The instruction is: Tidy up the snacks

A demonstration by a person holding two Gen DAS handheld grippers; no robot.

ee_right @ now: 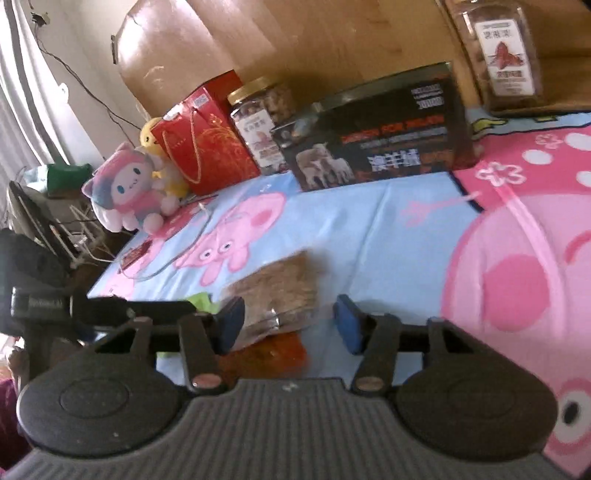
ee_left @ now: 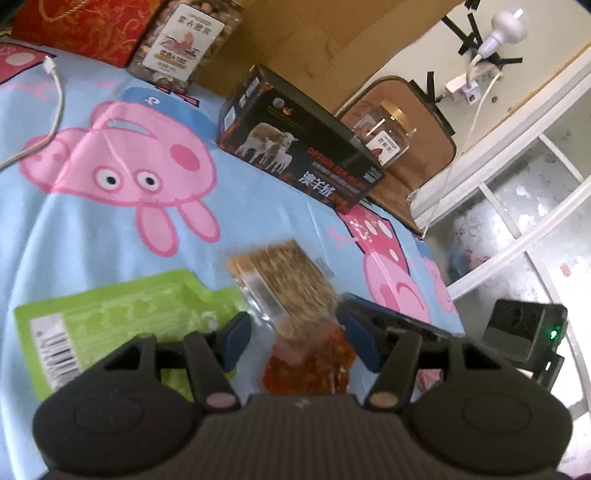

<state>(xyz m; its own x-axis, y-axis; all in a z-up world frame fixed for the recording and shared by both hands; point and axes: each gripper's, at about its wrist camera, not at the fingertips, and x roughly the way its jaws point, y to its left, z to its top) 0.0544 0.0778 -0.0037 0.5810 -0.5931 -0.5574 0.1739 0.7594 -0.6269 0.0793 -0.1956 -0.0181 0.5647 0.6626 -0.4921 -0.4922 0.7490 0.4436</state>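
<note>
A clear packet of brown snack (ee_left: 291,280) lies on the cartoon blanket (ee_left: 110,229), overlapping a red-orange snack packet (ee_left: 306,365). A green packet (ee_left: 110,317) lies flat to their left. My left gripper (ee_left: 297,339) is open just above them, its blue pads on either side of both packets without pressing. In the right wrist view my right gripper (ee_right: 290,325) is open too, straddling the same brown packet (ee_right: 280,291) and red packet (ee_right: 269,354) from the other side. The green packet (ee_right: 199,299) only peeks out there. One right-gripper finger (ee_left: 391,317) shows beside my left pad.
At the back stand a black box with sheep (ee_left: 295,155), a nut jar (ee_left: 184,40), a red gift bag (ee_left: 85,26) and a gold-lidded jar (ee_left: 388,133). A white cable (ee_left: 55,96) crosses the blanket. Plush toys (ee_right: 129,184) sit at the far corner.
</note>
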